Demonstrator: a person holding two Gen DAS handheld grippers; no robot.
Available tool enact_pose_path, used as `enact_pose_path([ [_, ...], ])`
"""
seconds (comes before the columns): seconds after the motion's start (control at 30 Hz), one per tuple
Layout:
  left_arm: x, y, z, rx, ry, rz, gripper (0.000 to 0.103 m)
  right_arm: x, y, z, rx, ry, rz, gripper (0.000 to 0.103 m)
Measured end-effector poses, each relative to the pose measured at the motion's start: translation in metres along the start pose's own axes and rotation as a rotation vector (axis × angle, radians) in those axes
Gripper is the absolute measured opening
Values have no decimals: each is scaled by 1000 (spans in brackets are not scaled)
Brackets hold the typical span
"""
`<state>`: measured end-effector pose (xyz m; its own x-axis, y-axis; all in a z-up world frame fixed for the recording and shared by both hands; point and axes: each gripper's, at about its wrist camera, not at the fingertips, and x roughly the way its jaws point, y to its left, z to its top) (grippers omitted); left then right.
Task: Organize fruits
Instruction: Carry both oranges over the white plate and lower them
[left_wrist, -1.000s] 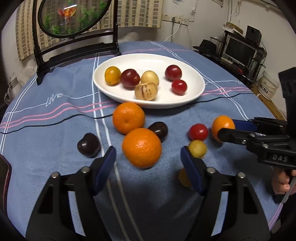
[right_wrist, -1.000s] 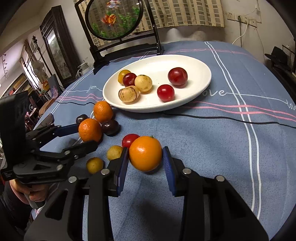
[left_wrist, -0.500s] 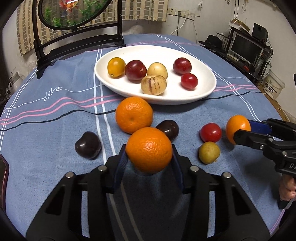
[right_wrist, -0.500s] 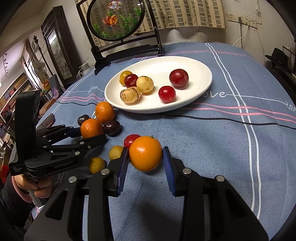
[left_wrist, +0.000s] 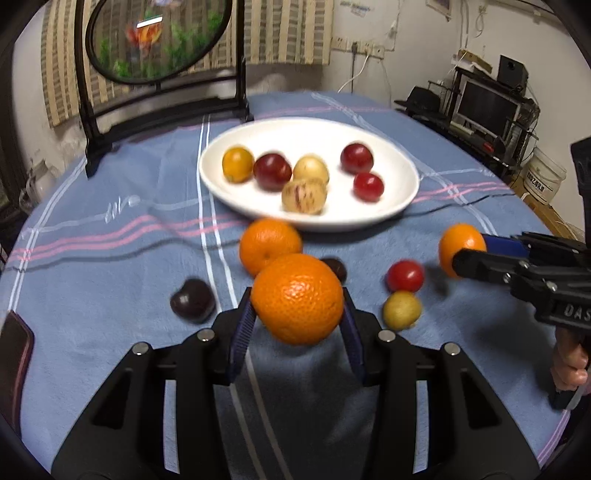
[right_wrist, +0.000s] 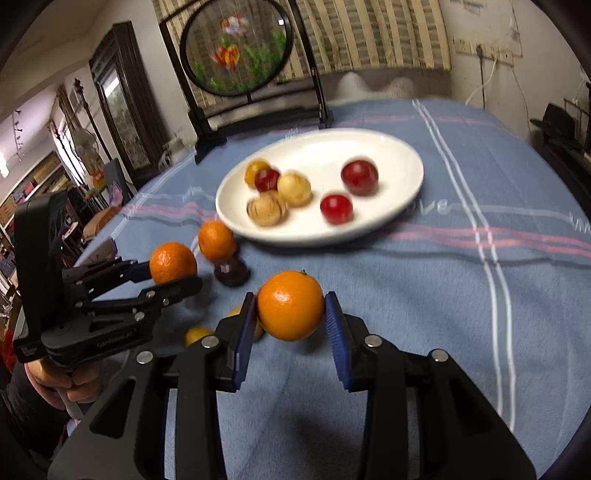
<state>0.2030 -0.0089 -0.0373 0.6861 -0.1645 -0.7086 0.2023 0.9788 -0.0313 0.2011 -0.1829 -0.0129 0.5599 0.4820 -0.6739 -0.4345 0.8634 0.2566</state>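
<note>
My left gripper is shut on a large orange, held just above the blue cloth. My right gripper is shut on a smaller orange; in the left wrist view that smaller orange is at the right, casting a shadow on the cloth. A white plate behind holds several small red and yellow fruits. On the cloth lie another orange, two dark plums, a red tomato and a yellow fruit.
A round painted screen on a black stand rises at the table's far edge. A dark flat object lies at the left edge. Shelves with a monitor stand beyond the table on the right. A hand grips the right tool.
The left jaws closed around the large orange, which now hangs a little off the cloth. The right gripper has kept its hold on the smaller orange and raised it slightly.
</note>
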Motion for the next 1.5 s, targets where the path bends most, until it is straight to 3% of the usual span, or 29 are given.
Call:
enact_pose_path([
  [0.17,1,3,47,-2,-26,-44,45,3,-9,34,25,-74,-1,38],
  [0.27,13,5,82,2,-35,-55,45,14,-20,58,45,-118,-52,37],
  [0.4,47,7,125,-15,13,-72,45,40,-44,78,96,-102,-137,37],
  [0.63,123,-1,166,14,153,-42,45,69,-65,84,120,-36,-154,37],
  [0.87,156,0,163,27,224,5,46,80,-66,81,120,5,-129,38],
  [0.93,153,1,162,27,210,20,51,78,-64,80,111,0,-130,46],
  [1.0,134,1,162,29,150,41,69,70,-62,82,106,-12,-132,51],
  [1.17,69,-1,153,42,25,57,89,38,-45,79,102,-62,-68,51],
  [1.27,35,4,136,26,-23,56,92,29,-30,71,76,-62,-25,51],
  [1.5,-19,24,51,-79,-64,-11,93,19,3,26,-10,6,34,51],
])
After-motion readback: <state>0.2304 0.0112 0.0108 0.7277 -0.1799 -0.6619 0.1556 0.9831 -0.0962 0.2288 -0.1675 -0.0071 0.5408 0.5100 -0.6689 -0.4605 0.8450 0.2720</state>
